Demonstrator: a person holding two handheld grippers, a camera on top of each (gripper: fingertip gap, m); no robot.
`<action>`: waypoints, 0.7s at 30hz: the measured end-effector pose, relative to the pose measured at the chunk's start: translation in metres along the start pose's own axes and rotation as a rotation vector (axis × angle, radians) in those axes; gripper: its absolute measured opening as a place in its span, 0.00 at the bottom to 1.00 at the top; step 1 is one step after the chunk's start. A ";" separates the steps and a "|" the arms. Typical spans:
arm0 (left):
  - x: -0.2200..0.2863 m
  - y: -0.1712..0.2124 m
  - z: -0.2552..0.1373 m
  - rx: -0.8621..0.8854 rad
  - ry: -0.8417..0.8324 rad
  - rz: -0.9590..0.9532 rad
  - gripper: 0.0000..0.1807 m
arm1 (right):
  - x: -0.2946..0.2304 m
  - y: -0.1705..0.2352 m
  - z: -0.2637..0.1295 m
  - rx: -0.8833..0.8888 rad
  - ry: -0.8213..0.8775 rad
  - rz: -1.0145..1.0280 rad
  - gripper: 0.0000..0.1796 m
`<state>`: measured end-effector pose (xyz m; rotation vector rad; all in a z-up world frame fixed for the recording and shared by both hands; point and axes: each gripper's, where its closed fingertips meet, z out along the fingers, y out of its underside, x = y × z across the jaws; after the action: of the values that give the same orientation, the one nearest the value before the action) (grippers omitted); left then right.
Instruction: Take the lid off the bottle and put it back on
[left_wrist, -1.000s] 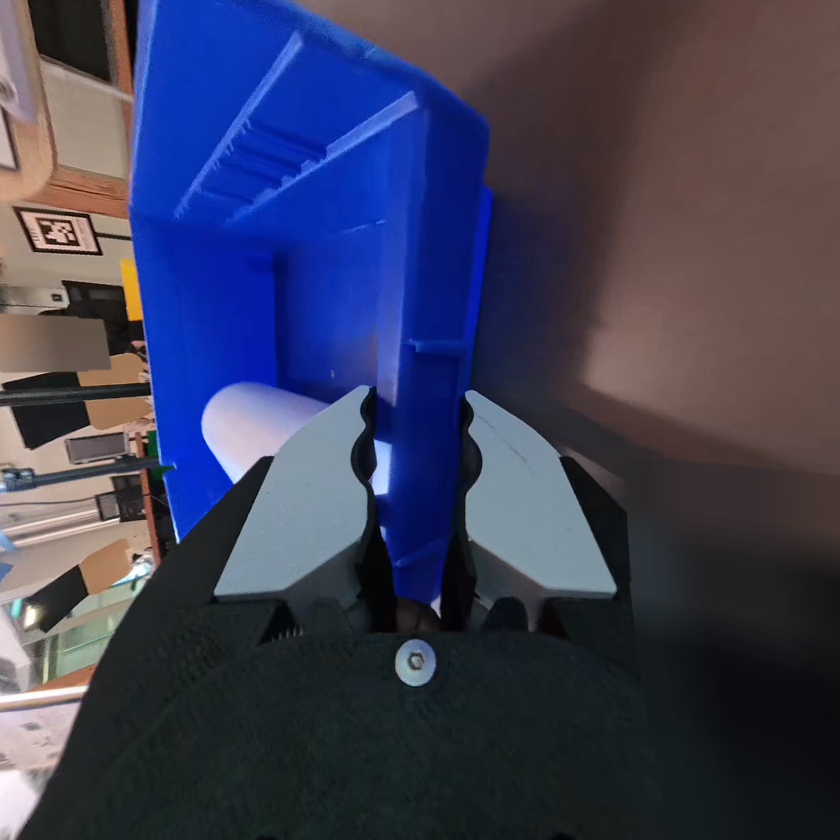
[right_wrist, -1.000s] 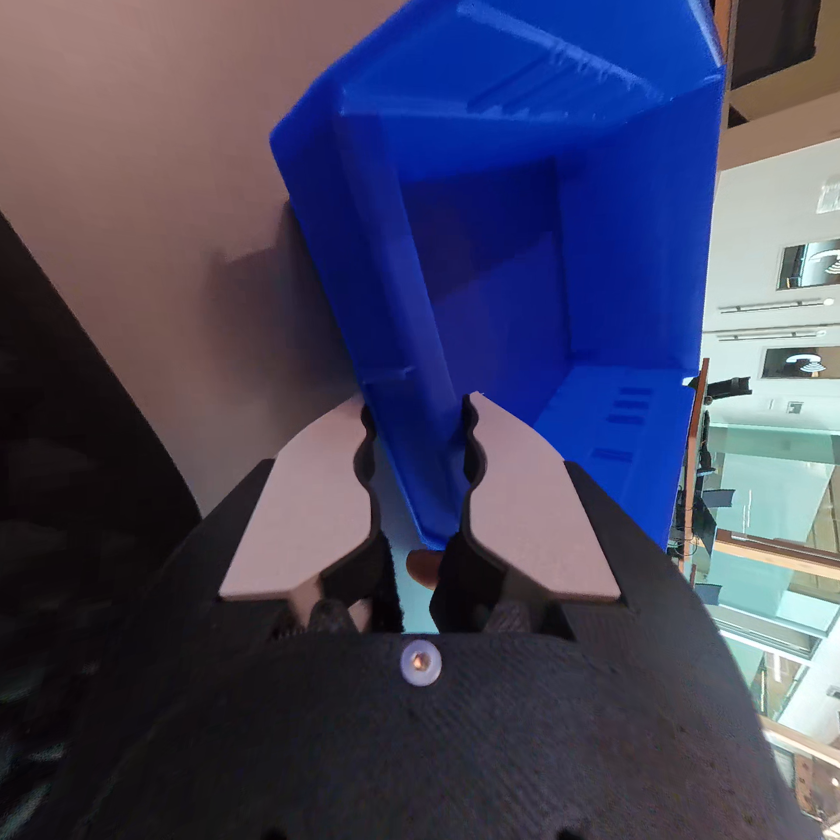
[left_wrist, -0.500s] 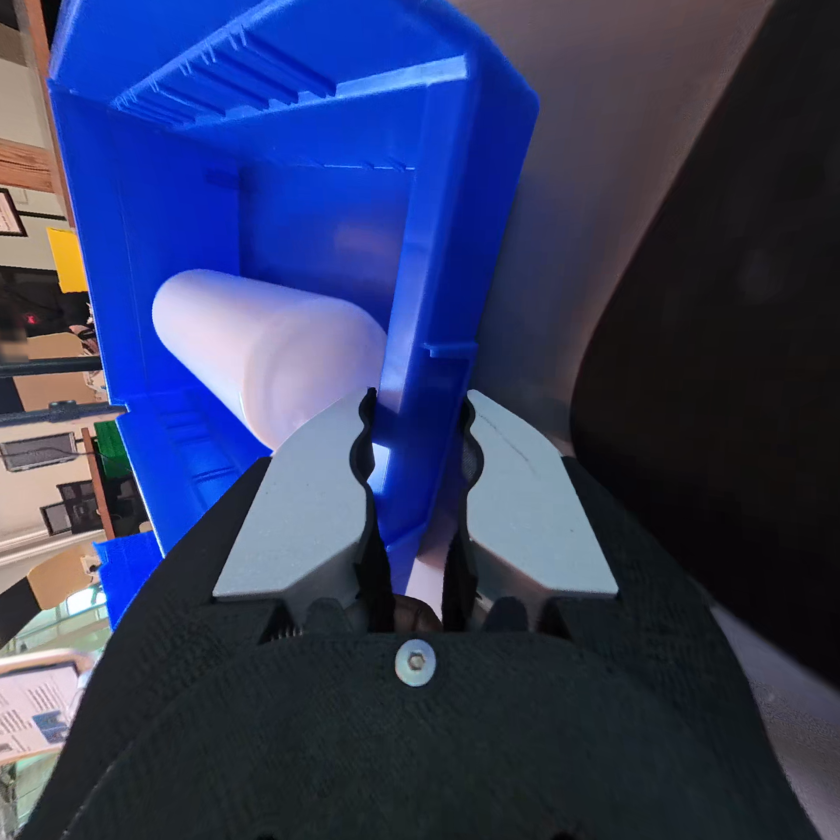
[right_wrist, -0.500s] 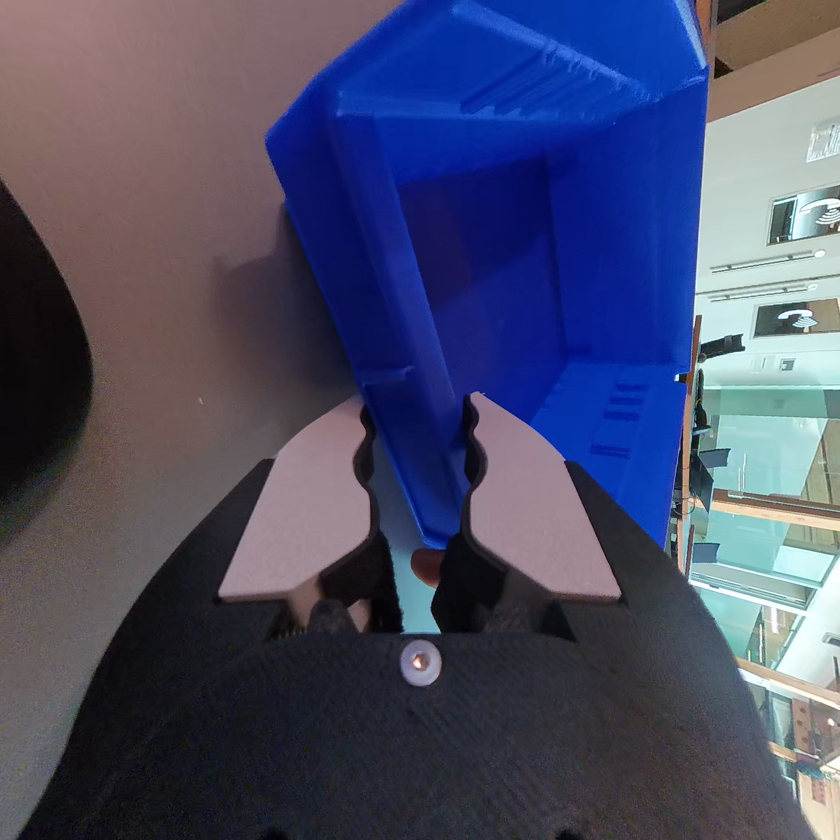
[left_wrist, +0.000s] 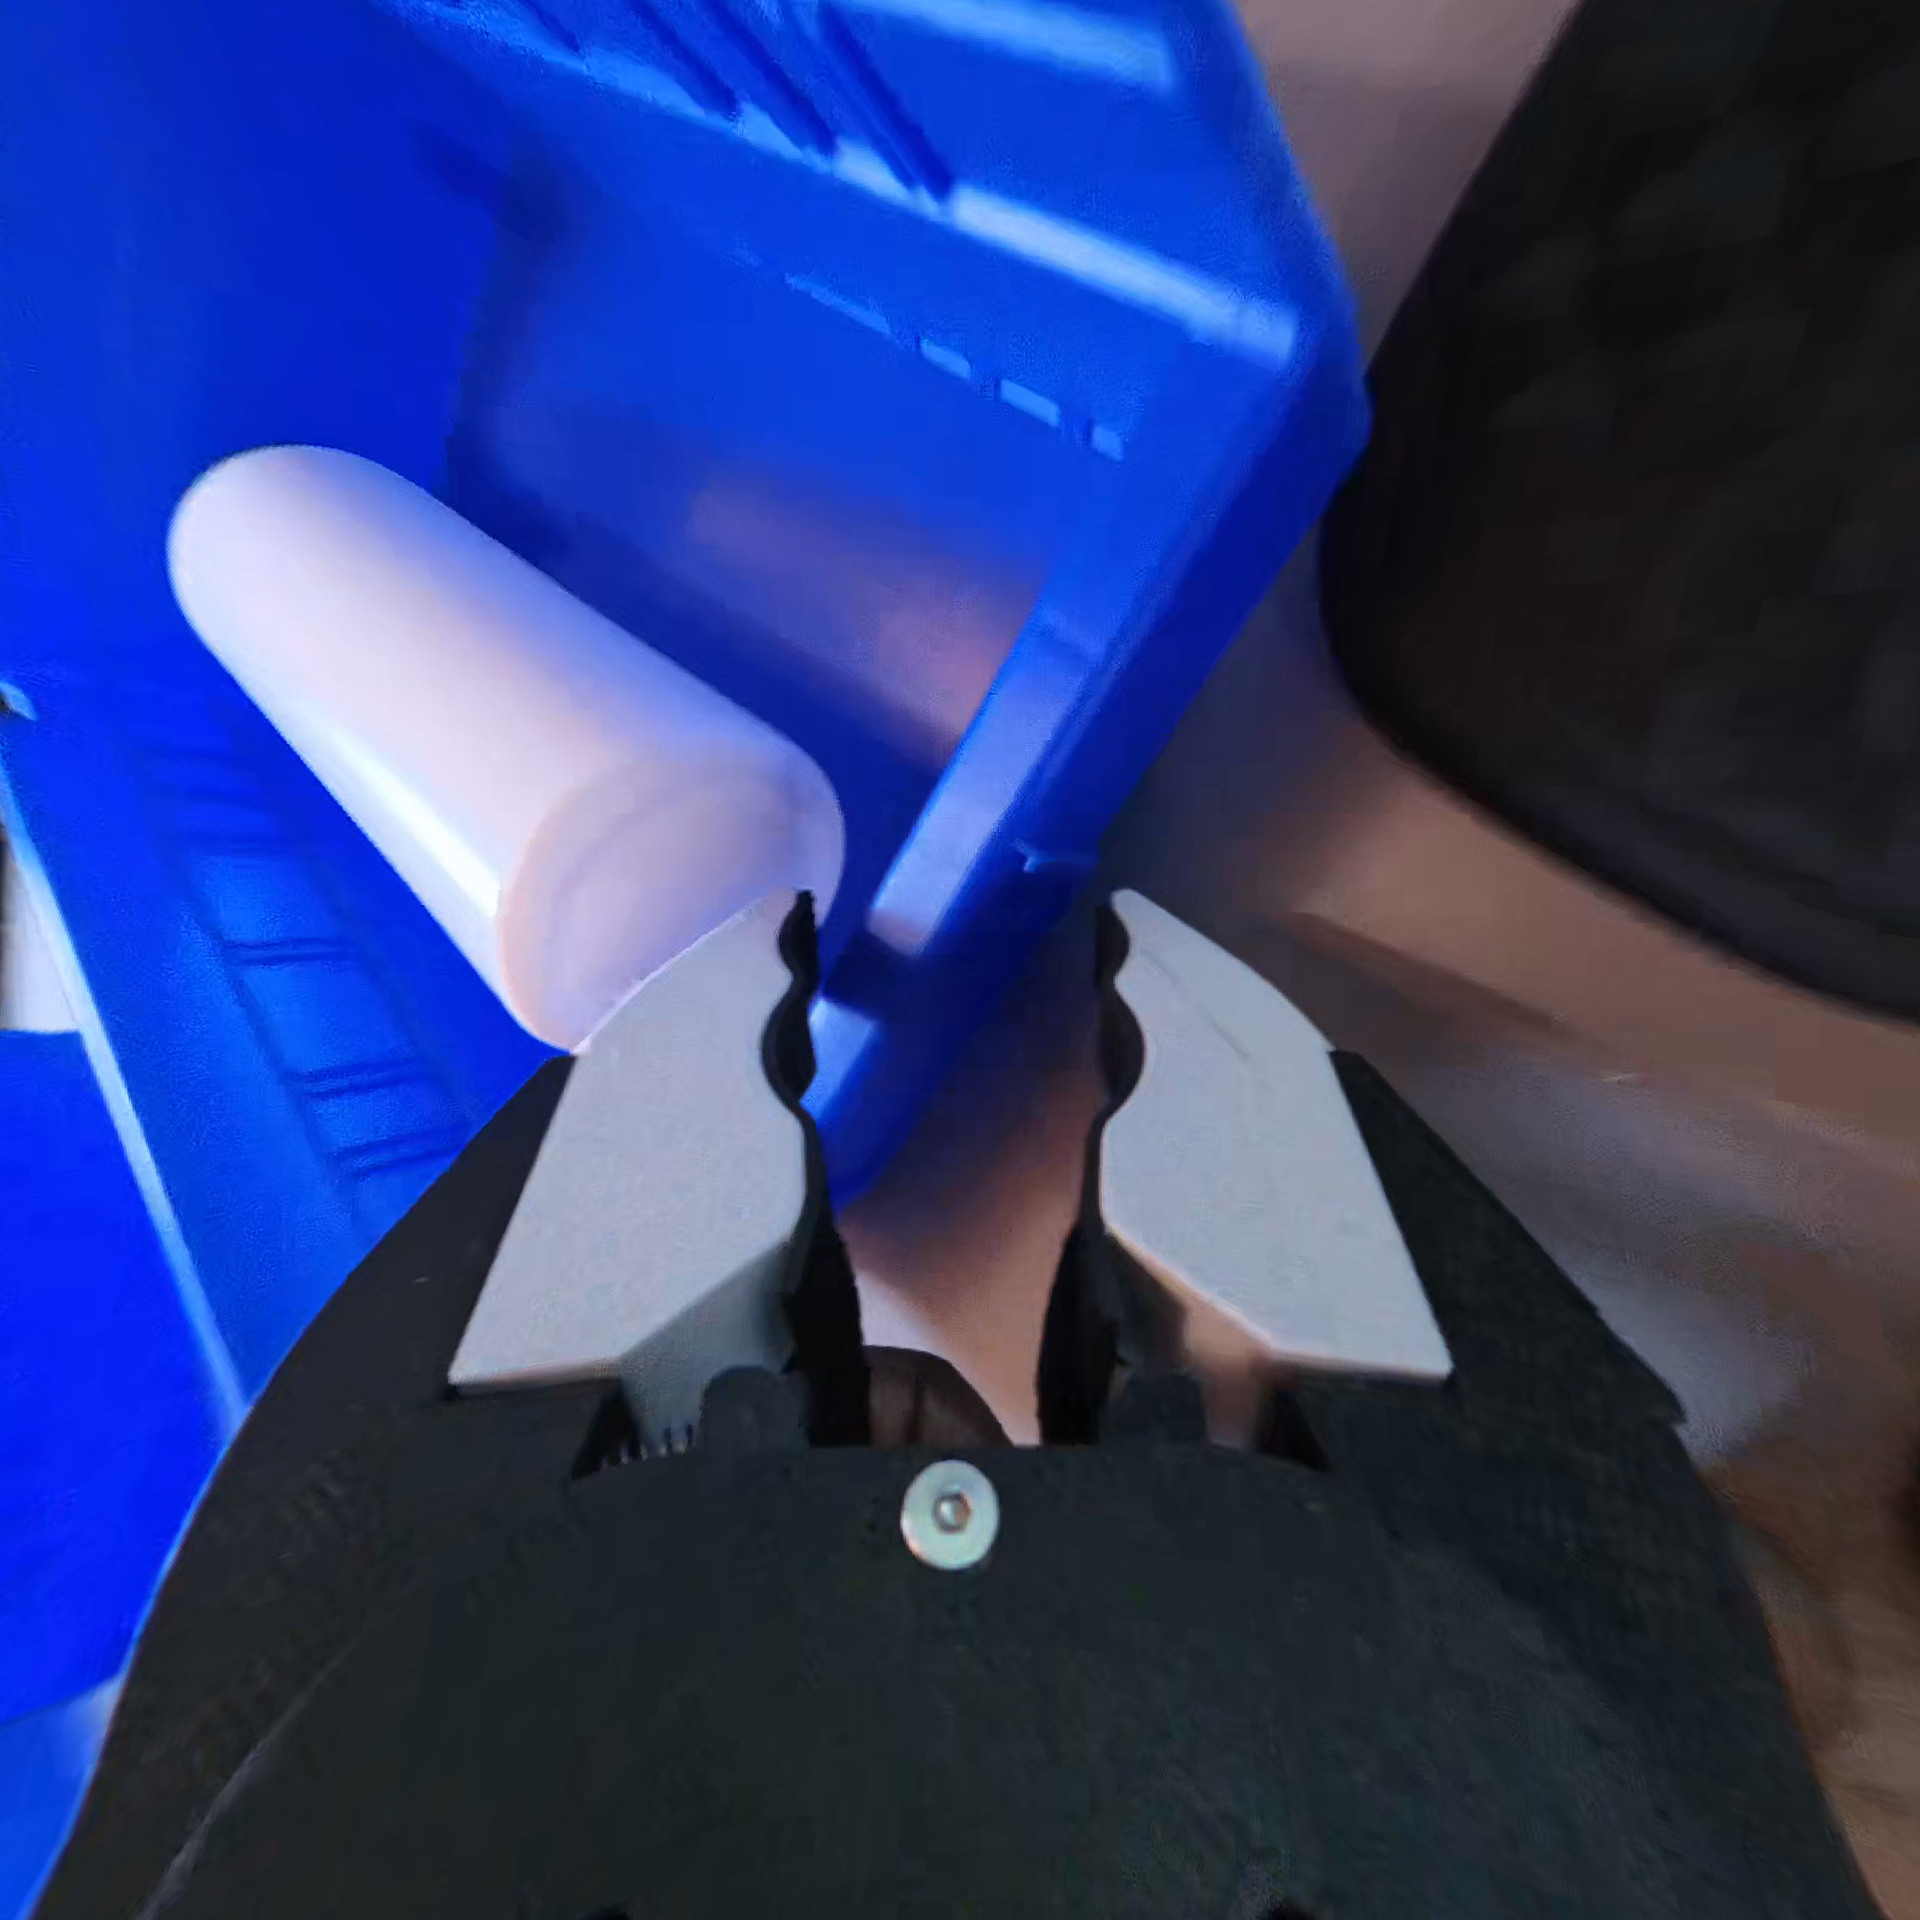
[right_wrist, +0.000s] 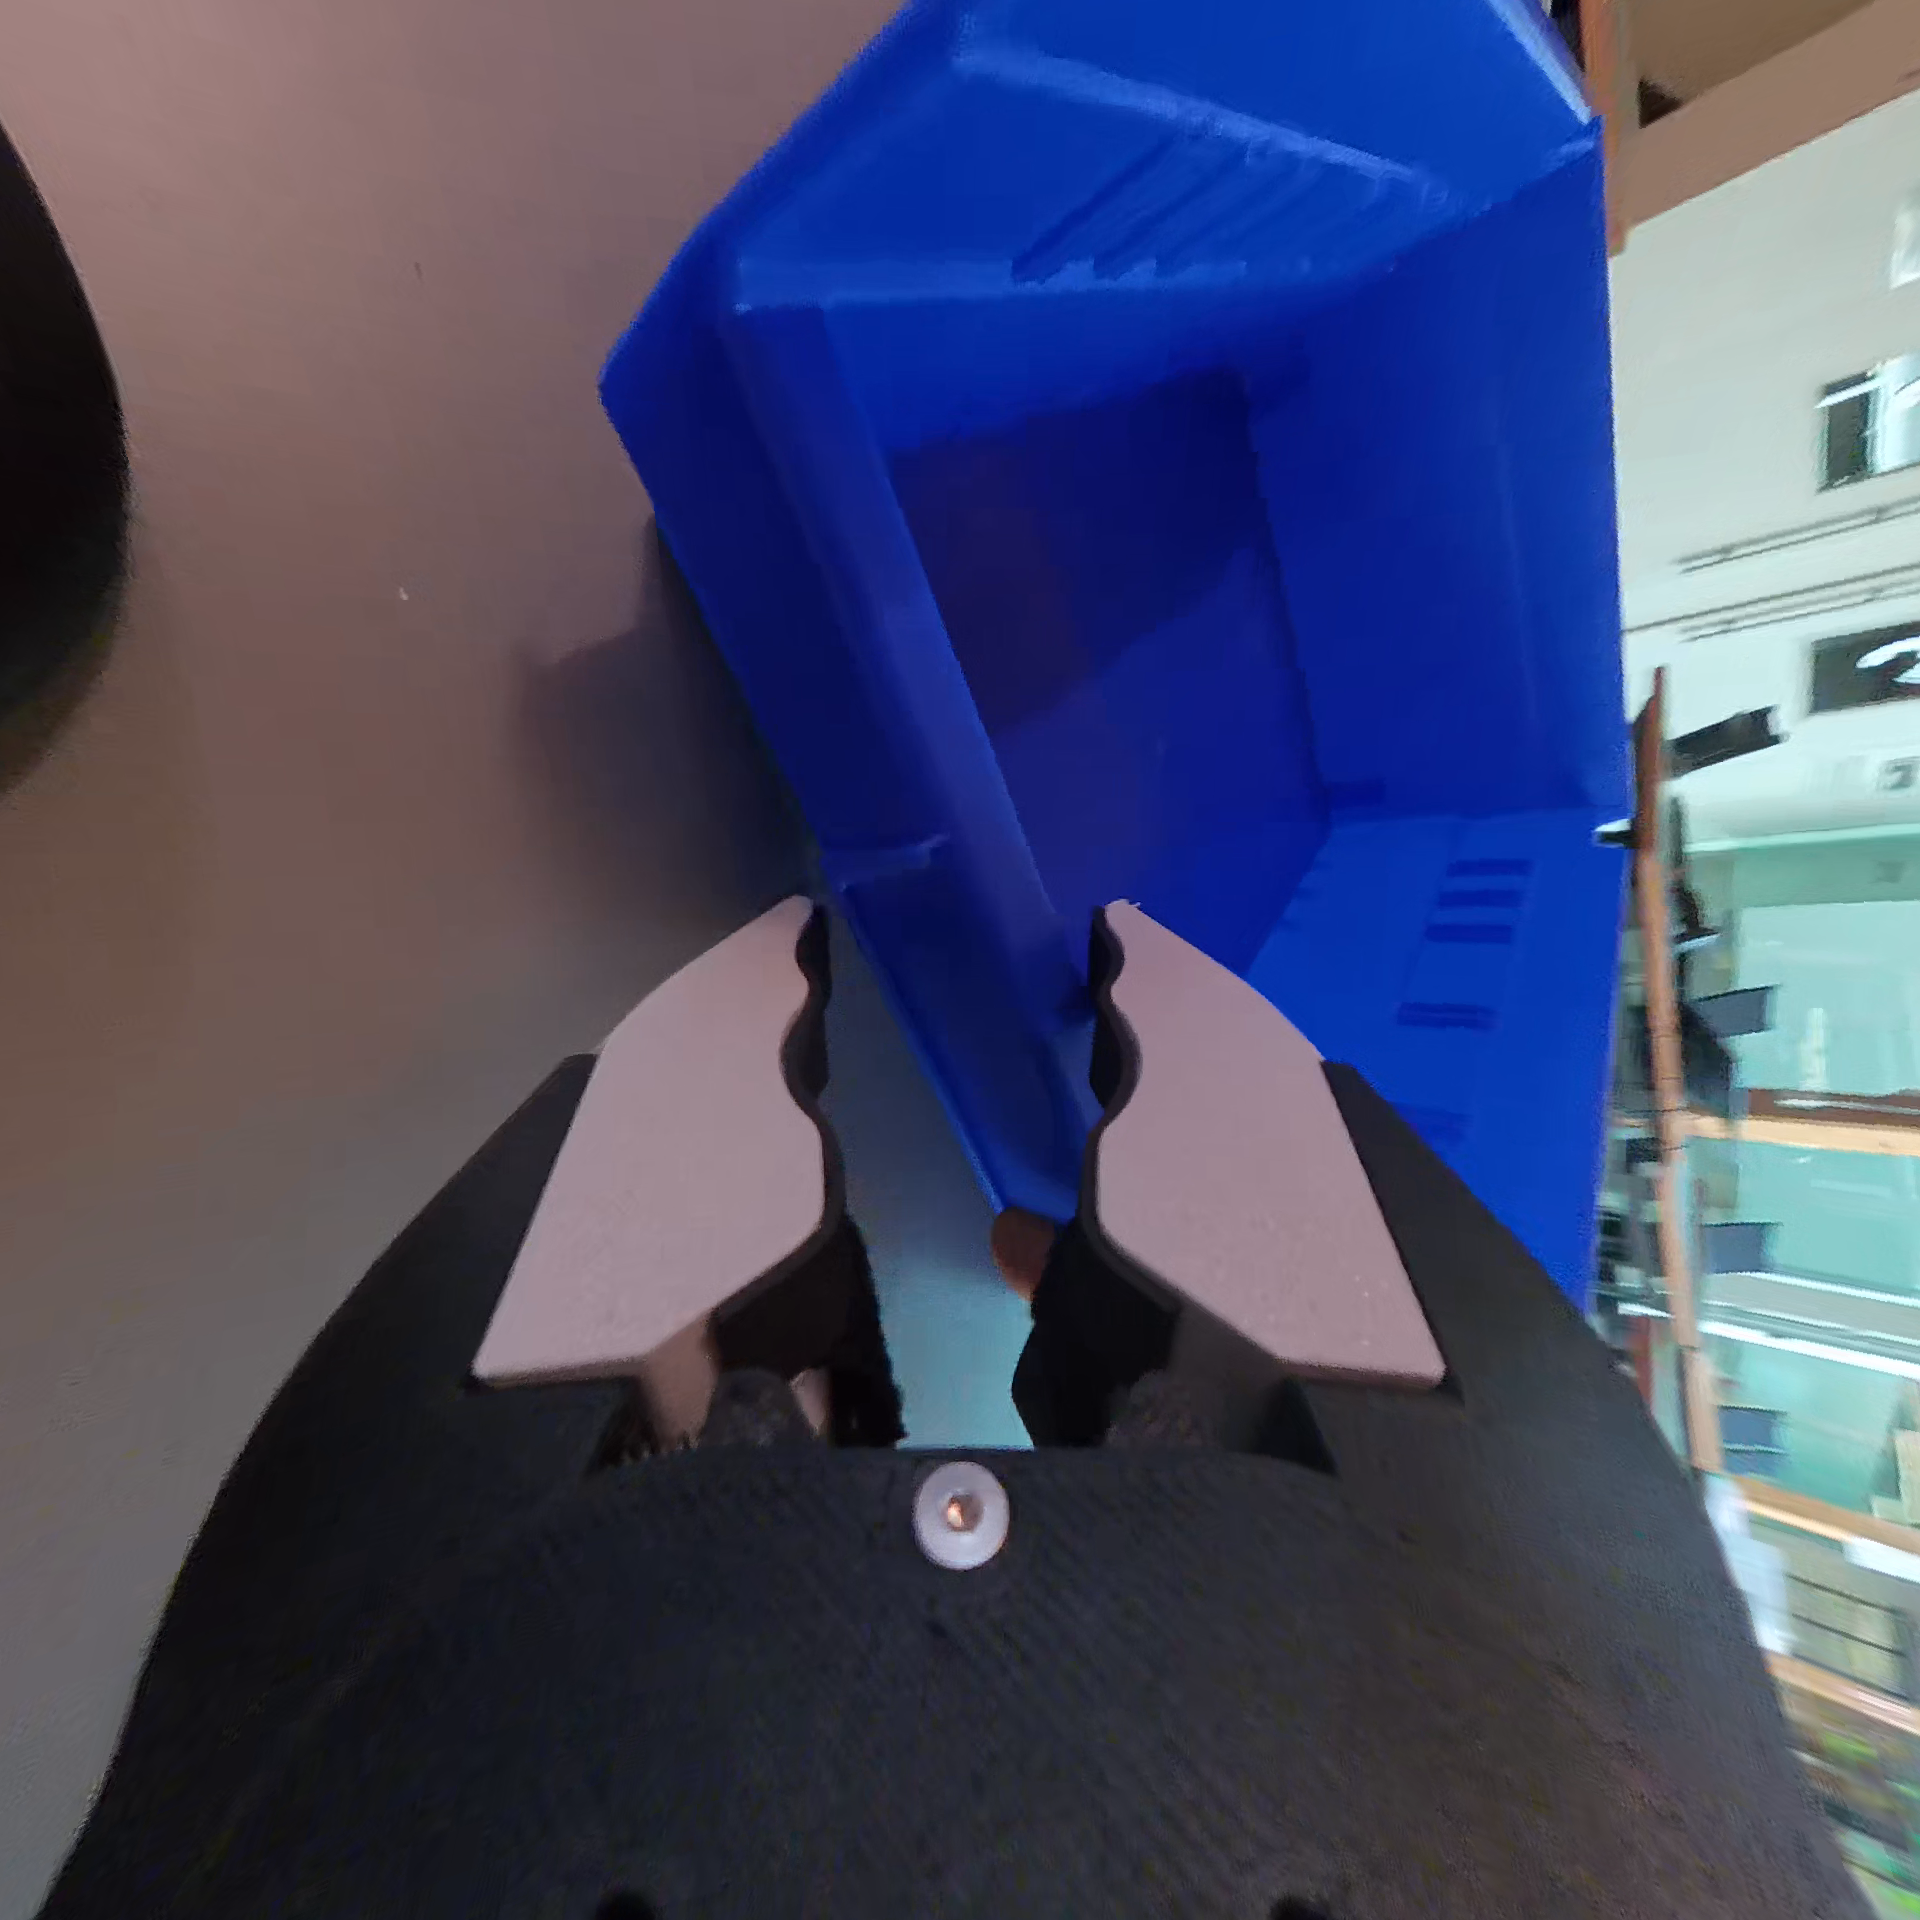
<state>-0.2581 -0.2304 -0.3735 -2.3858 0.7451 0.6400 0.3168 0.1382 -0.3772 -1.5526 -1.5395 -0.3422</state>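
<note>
The left gripper (left_wrist: 954, 914) straddles the side wall of a blue bin (left_wrist: 935, 436); its jaws stand apart, the wall touching only the left-hand finger (left_wrist: 665, 1164), with a gap on the other side; a white bottle (left_wrist: 488, 727) lies on its side inside the bin, just beyond that finger; whether the bottle's lid is on cannot be told. The right gripper (right_wrist: 956, 914) straddles a wall of the blue bin (right_wrist: 1299, 436); whether its jaws pinch the wall or merely flank it cannot be told; a table (right_wrist: 332, 499) lies beside the bin.
</note>
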 end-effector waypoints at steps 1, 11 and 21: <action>0.002 -0.008 -0.008 0.048 0.045 -0.101 0.35 | -0.002 -0.002 -0.004 0.023 -0.027 0.053 0.31; -0.132 -0.047 -0.030 0.079 0.031 -0.733 0.51 | 0.000 -0.041 -0.037 0.224 -0.151 0.270 0.43; -0.156 -0.017 0.063 -0.364 0.190 -0.727 0.52 | 0.005 -0.035 -0.041 0.174 -0.105 0.231 0.41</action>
<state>-0.3788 -0.1226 -0.3231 -2.8115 -0.2196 0.2502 0.3014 0.1056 -0.3368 -1.6103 -1.4098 0.0040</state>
